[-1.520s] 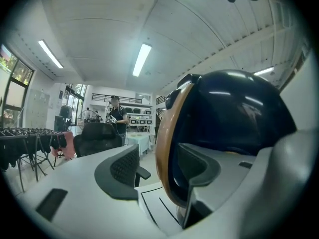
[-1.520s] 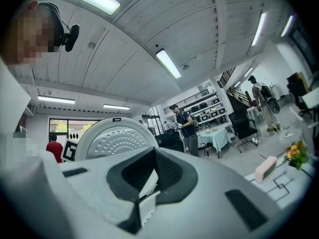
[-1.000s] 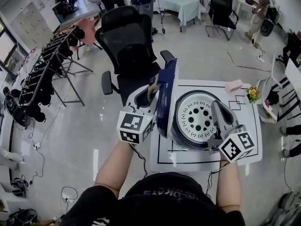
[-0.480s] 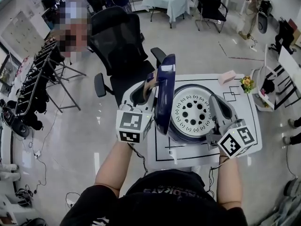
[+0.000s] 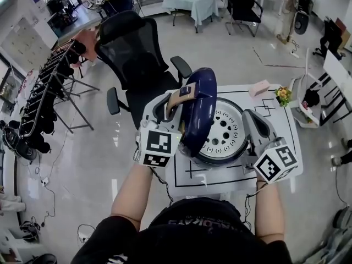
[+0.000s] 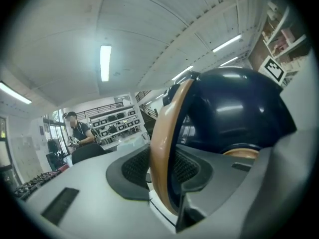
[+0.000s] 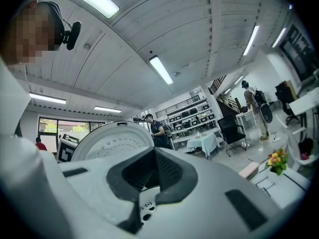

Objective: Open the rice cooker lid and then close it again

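any lettering on the rice cooker (image 5: 220,157) was too small to read. the only clear print was the black-and-white square markers on the two gripper cubes.

the cooker stood on a white table (image 5: 286,126) ruled with black lines, toward that table's left edge. its dark blue lid (image 5: 199,111) was part-way open and tilted on edge over the cooker's left half. the domed outside faced left and up, and the lid's long line ran from the person's side toward the far side. right of the lid, a white disc pierced with holes (image 5: 224,126) showed inside a dark rim.

the left gripper (image 6: 162,176), on the cooker's left, had its jaws clamped on the lid's tan arched handle (image 6: 167,123). the right gripper (image 7: 149,173) sat close by the cooker's right side, its jaws pressed together on nothing.

beyond the cooker's right, bare table ran to a pink block (image 5: 258,88) and a small bunch of flowers (image 5: 284,95) at the far corner. a black office chair (image 5: 135,59) stood off the table, past the cooker's far left.
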`<state>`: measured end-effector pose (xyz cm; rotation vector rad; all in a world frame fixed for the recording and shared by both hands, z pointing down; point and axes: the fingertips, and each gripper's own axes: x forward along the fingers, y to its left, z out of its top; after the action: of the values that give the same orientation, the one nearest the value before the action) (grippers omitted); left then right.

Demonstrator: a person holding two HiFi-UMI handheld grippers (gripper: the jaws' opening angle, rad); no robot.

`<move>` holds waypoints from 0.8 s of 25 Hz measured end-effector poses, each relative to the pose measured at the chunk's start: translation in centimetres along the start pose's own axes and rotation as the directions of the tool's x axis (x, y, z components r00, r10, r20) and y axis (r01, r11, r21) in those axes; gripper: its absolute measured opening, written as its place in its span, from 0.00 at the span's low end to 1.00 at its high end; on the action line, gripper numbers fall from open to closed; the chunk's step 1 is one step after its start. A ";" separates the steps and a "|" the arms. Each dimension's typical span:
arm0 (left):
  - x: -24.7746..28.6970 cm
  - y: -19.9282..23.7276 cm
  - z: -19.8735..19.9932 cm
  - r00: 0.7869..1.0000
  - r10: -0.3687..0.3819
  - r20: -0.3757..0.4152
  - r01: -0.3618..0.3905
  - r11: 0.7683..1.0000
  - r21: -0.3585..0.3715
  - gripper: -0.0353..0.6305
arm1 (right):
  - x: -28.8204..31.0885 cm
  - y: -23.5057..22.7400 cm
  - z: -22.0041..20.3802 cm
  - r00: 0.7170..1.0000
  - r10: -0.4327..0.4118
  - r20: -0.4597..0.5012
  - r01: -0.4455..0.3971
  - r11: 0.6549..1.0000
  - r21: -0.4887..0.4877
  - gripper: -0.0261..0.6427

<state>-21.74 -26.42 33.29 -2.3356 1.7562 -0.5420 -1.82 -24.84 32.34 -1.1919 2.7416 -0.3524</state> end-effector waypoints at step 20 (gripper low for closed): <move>3.3 -8.7 1.5 0.994 -0.031 -0.108 0.070 0.921 0.383 0.24 | -1.7 -2.0 2.9 0.999 0.050 -0.012 -0.051 0.994 -0.100 0.04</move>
<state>-12.61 -27.16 35.58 -2.1098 1.4634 -0.9351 1.34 -25.43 30.11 -1.1437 2.8224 -0.2176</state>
